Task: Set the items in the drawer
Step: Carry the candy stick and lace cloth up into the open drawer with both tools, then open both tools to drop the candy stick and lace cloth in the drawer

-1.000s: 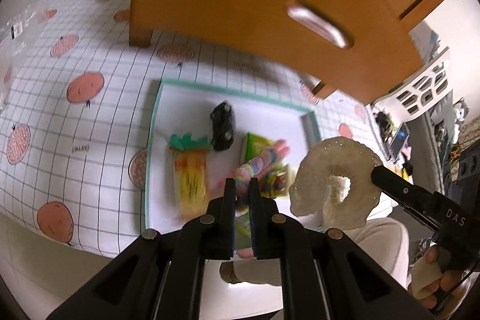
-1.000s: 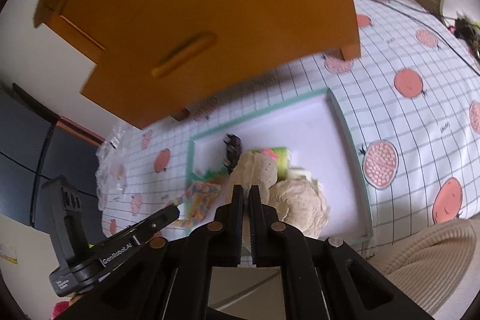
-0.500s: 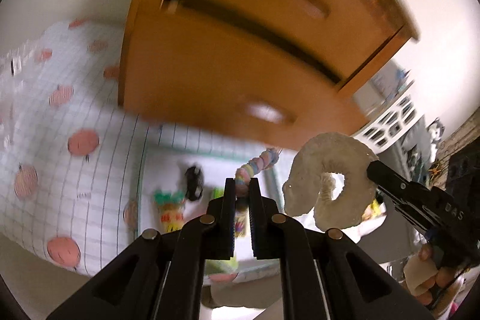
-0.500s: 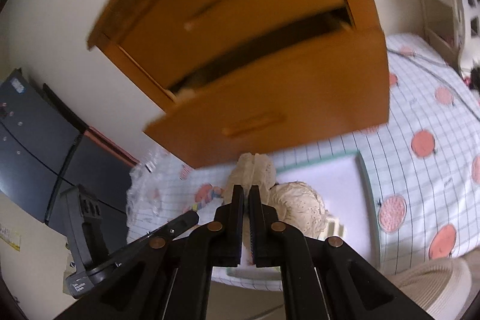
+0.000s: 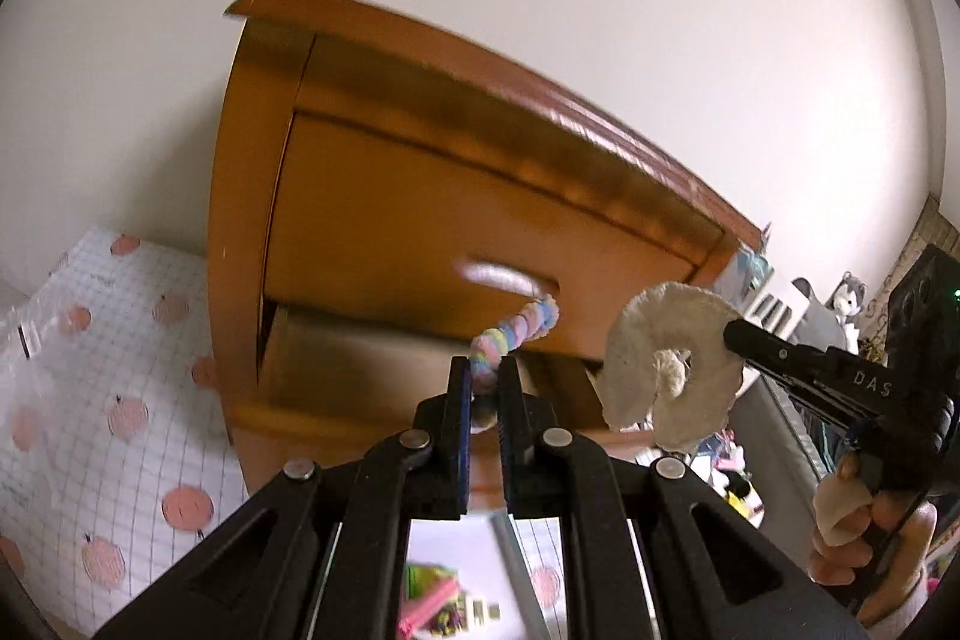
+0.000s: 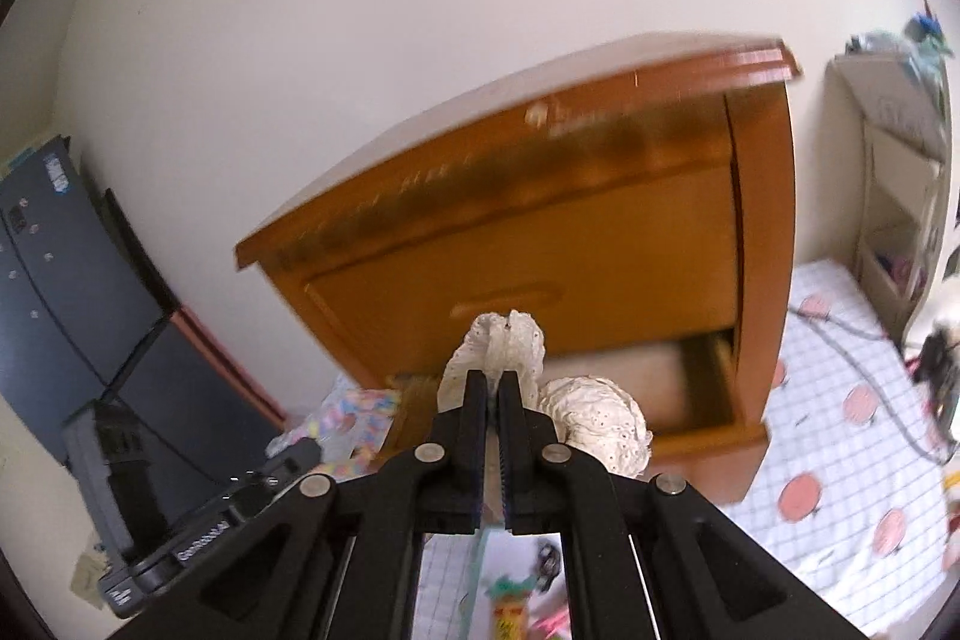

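My left gripper (image 5: 485,364) is shut on a pastel fuzzy band (image 5: 519,328), which sticks up past the fingertips in front of the wooden nightstand (image 5: 390,220). My right gripper (image 6: 493,377) is shut on a white lace scrunchie (image 6: 600,424). In the left wrist view the scrunchie (image 5: 666,358) hangs from the right gripper (image 5: 732,333) as a ring. The nightstand's lower drawer (image 6: 636,388) is pulled out, and its upper drawer (image 6: 540,256) is closed. Both items hang in the air short of the open drawer (image 5: 354,370). The left gripper (image 6: 306,454) shows at the lower left of the right wrist view.
A white tray with a teal rim (image 5: 510,550) lies on the floor below, holding colourful packets (image 6: 507,604). The peach-print mat (image 5: 120,418) covers the floor. A dark cabinet (image 6: 60,310) stands left of the nightstand and a white shelf (image 6: 894,196) right. A cable (image 6: 840,331) crosses the mat.
Both grippers have lifted off the tray with their items and tipped up toward the nightstand. The view has swung from the tray to the drawer fronts, and the open lower drawer has come into sight.
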`<state>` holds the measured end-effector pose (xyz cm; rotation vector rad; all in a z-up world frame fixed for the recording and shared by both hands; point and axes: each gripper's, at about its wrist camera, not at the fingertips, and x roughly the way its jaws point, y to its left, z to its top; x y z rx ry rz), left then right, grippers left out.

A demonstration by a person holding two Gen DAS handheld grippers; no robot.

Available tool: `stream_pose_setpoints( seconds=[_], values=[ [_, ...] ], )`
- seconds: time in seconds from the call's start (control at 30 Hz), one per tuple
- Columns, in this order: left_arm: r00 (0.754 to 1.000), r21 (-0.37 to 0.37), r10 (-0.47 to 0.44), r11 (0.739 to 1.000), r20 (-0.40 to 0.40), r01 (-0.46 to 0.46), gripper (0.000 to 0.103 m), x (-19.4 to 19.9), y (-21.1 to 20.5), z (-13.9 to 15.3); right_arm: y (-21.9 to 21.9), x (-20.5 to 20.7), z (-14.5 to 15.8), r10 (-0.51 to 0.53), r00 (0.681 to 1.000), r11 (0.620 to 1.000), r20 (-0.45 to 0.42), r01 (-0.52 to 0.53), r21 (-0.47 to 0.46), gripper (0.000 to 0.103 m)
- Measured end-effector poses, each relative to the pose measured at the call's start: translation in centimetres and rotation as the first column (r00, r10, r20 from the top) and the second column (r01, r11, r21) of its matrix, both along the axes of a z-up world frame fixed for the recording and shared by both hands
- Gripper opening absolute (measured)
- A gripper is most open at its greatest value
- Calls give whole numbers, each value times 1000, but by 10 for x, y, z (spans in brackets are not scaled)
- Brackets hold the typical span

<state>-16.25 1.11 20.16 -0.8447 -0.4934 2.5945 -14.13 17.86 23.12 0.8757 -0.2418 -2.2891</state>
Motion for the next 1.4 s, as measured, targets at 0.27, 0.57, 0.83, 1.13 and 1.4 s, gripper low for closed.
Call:
stream_pose_setpoints(
  seconds=[0.27, 0.57, 0.83, 1.13, 1.4],
  values=[
    [999, -38, 19, 999, 46, -18, 8, -36, 1, -16, -23, -54, -12, -61, 998, 992, 17, 59, 110, 4],
    [990, -73, 41, 997, 139, -31, 8, -72, 6, -49, -44, -85, -46, -85, 995, 971, 61, 69, 227, 4],
    [980, -115, 58, 993, 188, -36, 21, -86, 11, -65, -60, -93, -65, -70, 995, 953, 78, 44, 298, 6],
    [979, -123, 86, 990, 183, -64, 57, -80, 5, -66, -61, -93, -80, -91, 991, 942, 101, 53, 332, 22],
    [971, -162, 135, 981, 195, -104, 73, -79, 0, -69, -55, -87, -83, -105, 989, 936, 108, 61, 348, 62]
  ],
)
